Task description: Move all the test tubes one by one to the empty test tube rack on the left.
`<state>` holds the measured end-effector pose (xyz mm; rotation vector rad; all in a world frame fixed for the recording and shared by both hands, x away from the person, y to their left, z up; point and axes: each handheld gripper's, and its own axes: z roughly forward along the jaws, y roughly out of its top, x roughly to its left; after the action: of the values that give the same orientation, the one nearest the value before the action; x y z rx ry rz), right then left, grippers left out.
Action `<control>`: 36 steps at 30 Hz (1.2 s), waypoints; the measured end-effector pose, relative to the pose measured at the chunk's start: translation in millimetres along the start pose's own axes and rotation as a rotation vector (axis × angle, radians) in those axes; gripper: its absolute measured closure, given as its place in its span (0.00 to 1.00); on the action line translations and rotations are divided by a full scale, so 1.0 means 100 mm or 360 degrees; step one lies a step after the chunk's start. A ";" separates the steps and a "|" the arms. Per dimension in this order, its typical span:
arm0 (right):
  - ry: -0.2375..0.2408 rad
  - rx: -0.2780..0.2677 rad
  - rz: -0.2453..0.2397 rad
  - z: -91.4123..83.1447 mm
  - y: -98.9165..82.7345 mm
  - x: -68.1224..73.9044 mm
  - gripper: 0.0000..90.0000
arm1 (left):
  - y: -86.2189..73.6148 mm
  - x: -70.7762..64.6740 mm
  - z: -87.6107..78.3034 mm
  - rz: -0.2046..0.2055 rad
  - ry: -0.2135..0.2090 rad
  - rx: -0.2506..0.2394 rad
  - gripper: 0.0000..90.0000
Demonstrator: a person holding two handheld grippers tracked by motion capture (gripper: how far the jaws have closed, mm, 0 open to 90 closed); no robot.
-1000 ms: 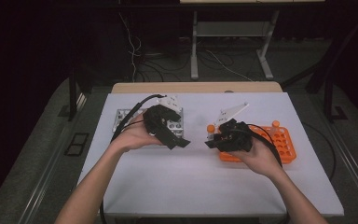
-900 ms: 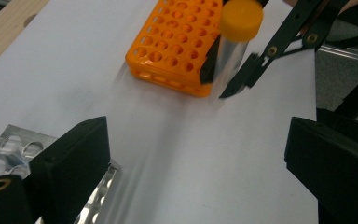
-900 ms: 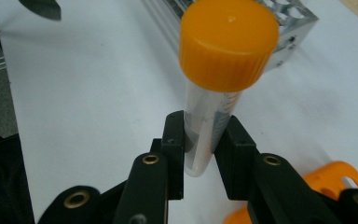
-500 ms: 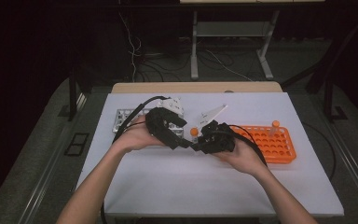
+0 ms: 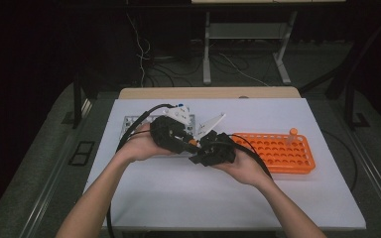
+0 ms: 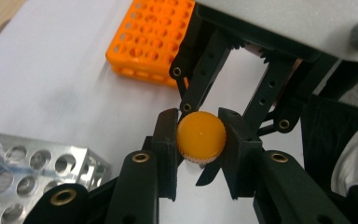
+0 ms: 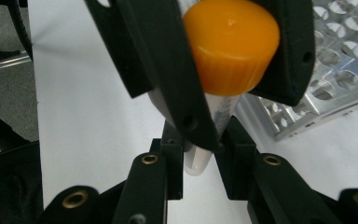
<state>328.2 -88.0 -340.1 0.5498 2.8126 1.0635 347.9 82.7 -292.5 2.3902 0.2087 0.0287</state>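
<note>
Nearest the person's edge of the white table (image 5: 218,198), two forearms are reaching in and the hands are meeting above its middle. Between them, the right gripper (image 7: 199,154) is clenching the lower body of a clear tube (image 7: 204,154), its pads pressing on both sides near the rounded bottom. The left gripper (image 6: 200,140) has just been closing its jaws, and they are now gripping the tube's orange cap (image 6: 201,136) from either side, so both grippers are holding the one tube in the air over the table. Just beyond the left gripper, a silver metal rack (image 5: 129,121) is lying on the sheet. Farther right, an orange rack (image 5: 283,153) is sitting well apart from the metal one, with a single capped tube (image 5: 293,133) standing at its far corner.
</note>
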 end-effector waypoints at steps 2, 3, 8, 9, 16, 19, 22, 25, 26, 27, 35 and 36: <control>0.0001 -0.0014 0.0001 0.02 0.01 0.00 0.78 | -0.01 0.00 -0.02 -0.0003 0.0014 0.0007 0.76; 0.0002 -0.0018 0.0012 0.02 0.02 -0.01 0.75 | -0.02 0.01 -0.04 -0.0005 0.0022 0.0002 0.76; -0.0040 -0.0048 0.0030 -0.03 0.01 -0.03 0.63 | -0.07 0.08 -0.13 -0.0051 0.0076 -0.0024 0.76; -0.0043 -0.0056 0.0038 -0.04 0.01 -0.04 0.59 | -0.08 0.10 -0.16 -0.0057 0.0088 -0.0023 0.76; -0.0086 -0.0112 0.0110 -0.17 -0.03 -0.12 0.33 | -0.17 0.23 -0.30 -0.0125 0.0193 -0.0030 0.76; -0.0103 -0.0128 0.0139 -0.21 -0.07 -0.15 0.18 | -0.20 0.29 -0.38 -0.0146 0.0244 -0.0018 0.76; -0.0123 -0.0112 0.0150 -0.25 -0.12 -0.17 0.12 | -0.24 0.36 -0.45 -0.0178 0.0296 -0.0013 0.76; -0.0113 -0.0084 0.0170 -0.26 -0.18 -0.19 0.03 | -0.27 0.42 -0.49 -0.0205 0.0339 0.0001 0.76; -0.0116 -0.0071 0.0178 -0.26 -0.20 -0.20 0.01 | -0.28 0.43 -0.50 -0.0213 0.0351 0.0005 0.76; -0.0115 -0.0063 0.0197 -0.27 -0.22 -0.20 0.01 | -0.28 0.45 -0.51 -0.0218 0.0358 0.0007 0.76; -0.0082 -0.0096 0.0257 -0.39 -0.37 -0.26 0.01 | -0.31 0.62 -0.62 -0.0299 0.0448 0.0004 0.76; -0.0076 -0.0093 0.0264 -0.40 -0.40 -0.26 0.01 | -0.31 0.65 -0.63 -0.0310 0.0458 0.0009 0.76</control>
<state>332.4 -150.2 -337.2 0.8029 2.7243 1.1405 402.5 158.0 -269.5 2.3534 0.5762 0.2815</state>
